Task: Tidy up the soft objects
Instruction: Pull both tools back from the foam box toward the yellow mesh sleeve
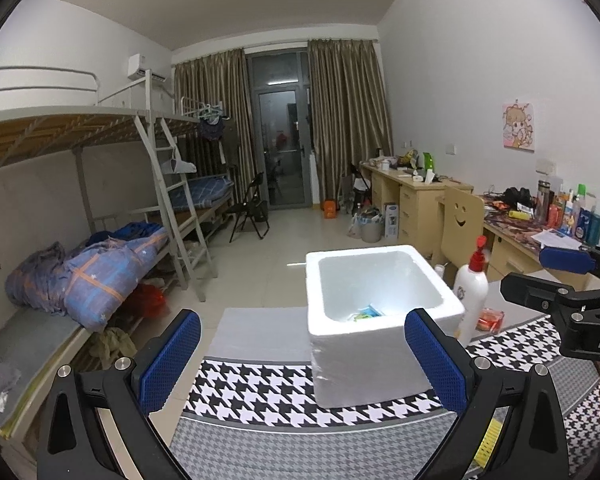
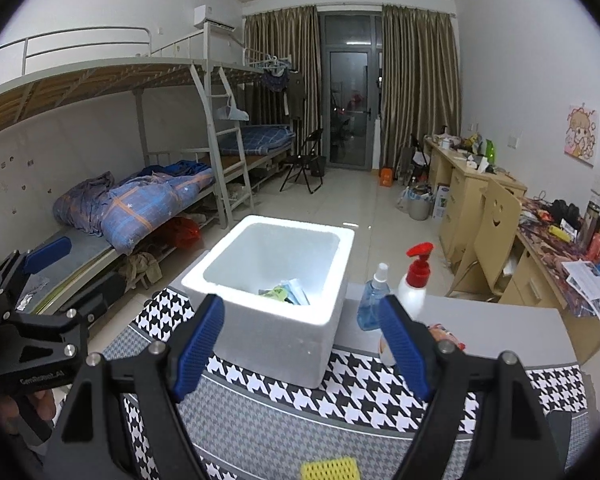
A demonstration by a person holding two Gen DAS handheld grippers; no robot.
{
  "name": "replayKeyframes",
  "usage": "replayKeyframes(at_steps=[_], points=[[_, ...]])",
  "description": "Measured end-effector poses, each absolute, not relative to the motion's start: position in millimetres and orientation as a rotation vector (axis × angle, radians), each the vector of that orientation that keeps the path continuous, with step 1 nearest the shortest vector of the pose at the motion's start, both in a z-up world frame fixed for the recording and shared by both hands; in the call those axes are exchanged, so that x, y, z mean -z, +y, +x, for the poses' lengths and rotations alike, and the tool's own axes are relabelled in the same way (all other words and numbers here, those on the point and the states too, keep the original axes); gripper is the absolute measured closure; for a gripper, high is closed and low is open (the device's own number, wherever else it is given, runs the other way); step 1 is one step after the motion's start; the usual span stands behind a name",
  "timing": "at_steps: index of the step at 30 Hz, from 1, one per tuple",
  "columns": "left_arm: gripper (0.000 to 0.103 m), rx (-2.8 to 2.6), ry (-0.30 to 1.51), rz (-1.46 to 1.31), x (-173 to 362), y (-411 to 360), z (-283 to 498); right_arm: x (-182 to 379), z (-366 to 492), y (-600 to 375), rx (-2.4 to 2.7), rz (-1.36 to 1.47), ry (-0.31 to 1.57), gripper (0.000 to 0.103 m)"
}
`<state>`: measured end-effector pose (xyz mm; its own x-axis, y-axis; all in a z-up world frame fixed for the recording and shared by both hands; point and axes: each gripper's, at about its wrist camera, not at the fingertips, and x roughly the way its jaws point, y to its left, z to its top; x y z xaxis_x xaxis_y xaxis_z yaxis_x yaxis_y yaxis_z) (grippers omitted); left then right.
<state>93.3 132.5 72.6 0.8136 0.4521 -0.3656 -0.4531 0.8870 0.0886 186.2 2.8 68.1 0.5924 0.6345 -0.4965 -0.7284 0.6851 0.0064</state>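
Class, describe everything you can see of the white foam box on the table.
The foam box is white, square and thick-walled, and looks like polystyrene. It has no lid and stands upright with its open top up. It rests on the houndstooth cloth, near the table's far edge. Inside lie a few small packets, green and pale blue. A blue spray bottle and a white pump bottle stand beside it. Neither gripper touches it.
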Motion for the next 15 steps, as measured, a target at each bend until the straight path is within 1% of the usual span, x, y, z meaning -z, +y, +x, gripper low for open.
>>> replayKeyframes(at_steps=[8,9,11,15], points=[[0.001,-0.45,0.382,-0.011,-66,118,83,-62,174,-5,-0.776,-0.225,0.481,0.02],[0.001,-0.448,0.379,-0.016,-66,117,82,-61,173,-8,-0.775,-0.222,0.48,0.019],[0.001,-0.446,0.372,-0.018,-67,114,79,-61,170,-11,-0.776,-0.216,0.472,0.012],[0.001,-0.432,0.37,-0.017,-67,109,76,-62,165,-17,-0.771,-0.209,0.451,0.01]])
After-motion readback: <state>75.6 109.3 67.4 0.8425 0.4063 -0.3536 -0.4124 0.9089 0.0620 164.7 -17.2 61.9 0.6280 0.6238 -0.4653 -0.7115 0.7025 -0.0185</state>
